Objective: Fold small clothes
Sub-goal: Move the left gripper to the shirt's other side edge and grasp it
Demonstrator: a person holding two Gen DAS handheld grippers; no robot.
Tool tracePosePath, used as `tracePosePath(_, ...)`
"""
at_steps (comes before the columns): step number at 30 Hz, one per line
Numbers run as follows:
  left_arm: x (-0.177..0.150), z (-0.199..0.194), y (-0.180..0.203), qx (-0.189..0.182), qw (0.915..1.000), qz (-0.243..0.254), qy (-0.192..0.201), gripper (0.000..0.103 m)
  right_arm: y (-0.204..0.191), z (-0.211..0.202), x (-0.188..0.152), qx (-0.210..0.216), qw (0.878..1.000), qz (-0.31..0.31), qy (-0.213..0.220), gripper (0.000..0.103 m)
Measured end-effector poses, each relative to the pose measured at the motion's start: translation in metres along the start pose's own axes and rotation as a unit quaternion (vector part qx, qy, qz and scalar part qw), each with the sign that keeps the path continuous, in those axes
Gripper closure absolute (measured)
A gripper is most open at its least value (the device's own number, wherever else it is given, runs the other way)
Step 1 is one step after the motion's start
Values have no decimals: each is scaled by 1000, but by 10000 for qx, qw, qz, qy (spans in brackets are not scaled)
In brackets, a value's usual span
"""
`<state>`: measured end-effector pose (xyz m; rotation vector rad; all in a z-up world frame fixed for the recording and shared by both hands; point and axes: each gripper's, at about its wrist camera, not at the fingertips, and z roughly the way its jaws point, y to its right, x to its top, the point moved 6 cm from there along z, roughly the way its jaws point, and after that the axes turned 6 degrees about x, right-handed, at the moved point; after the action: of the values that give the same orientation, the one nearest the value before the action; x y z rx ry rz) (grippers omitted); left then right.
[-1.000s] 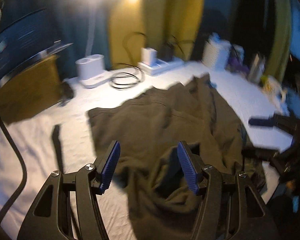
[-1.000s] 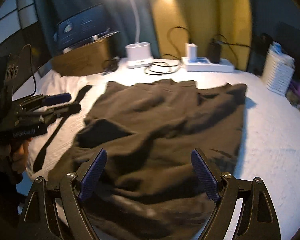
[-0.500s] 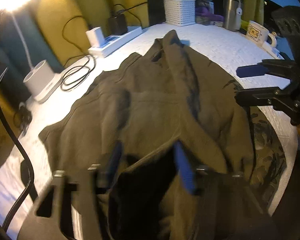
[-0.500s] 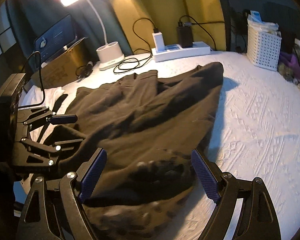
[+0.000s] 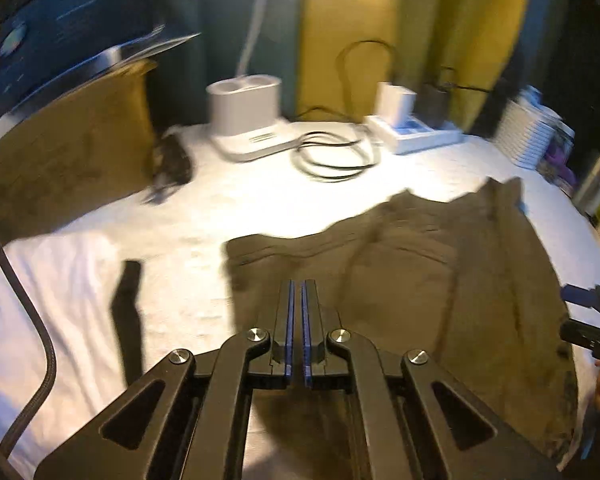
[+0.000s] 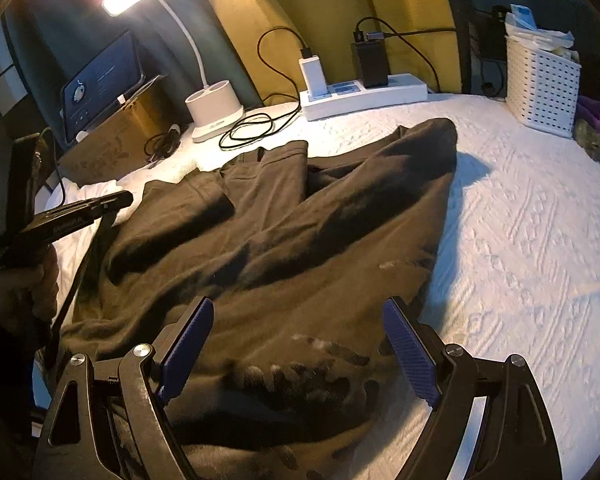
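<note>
The left claw (image 5: 297, 312) is seen clenched with no cloth visibly between its pads, the right claw (image 6: 298, 354) is spread wide over the near hem of the shorts (image 6: 284, 240), which are rumpled on the bed (image 6: 520, 240) below the lamp (image 6: 214, 114), so a hem corner should be pinched before folding.

Home bedrm: quilted bedspread (image 6: 540, 240), desk lamp (image 6: 214, 108), power strip (image 6: 364, 94).

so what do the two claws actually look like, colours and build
Both are matte black frames of hinged, triangular cut-out links with silver round pivot bolts. The left claw and right claw each carry two flat fingers faced with blue ribbed pads. A black braided cable runs beside the left one.
</note>
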<state>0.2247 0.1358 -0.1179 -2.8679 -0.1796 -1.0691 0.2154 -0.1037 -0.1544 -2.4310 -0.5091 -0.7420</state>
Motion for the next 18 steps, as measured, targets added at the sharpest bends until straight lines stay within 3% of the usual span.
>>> tracePosePath(4,-7,-2,-12,-142,9994,-240,-193,100,-5,6,1,44,10000,-59,-60,15)
tracePosePath(7,-3,0,1,-409,9988,-40,-261,95,-9,11,1,52,9999,-104,-115,16)
tracePosePath(8,-1,1,8,-418,9988,89,-241,90,-11,12,2,52,9998,-124,-122,15)
tracePosePath(10,5,7,24,-583,9973,374,-223,46,-13,11,2,65,9998,-150,-108,15)
tracePosePath(11,8,12,30,-713,9961,459,-229,41,-14,10,3,63,9998,-164,-96,15)
tracePosePath(15,14,38,52,-944,9912,827,-417,42,-13,9,4,15,9999,-129,-64,15)
tracePosePath(17,14,48,56,-1012,9897,876,-508,70,-10,8,3,-15,9999,-97,-60,15)
tracePosePath(18,13,52,53,-948,9901,864,-571,92,-8,9,3,-39,9999,-74,-71,15)
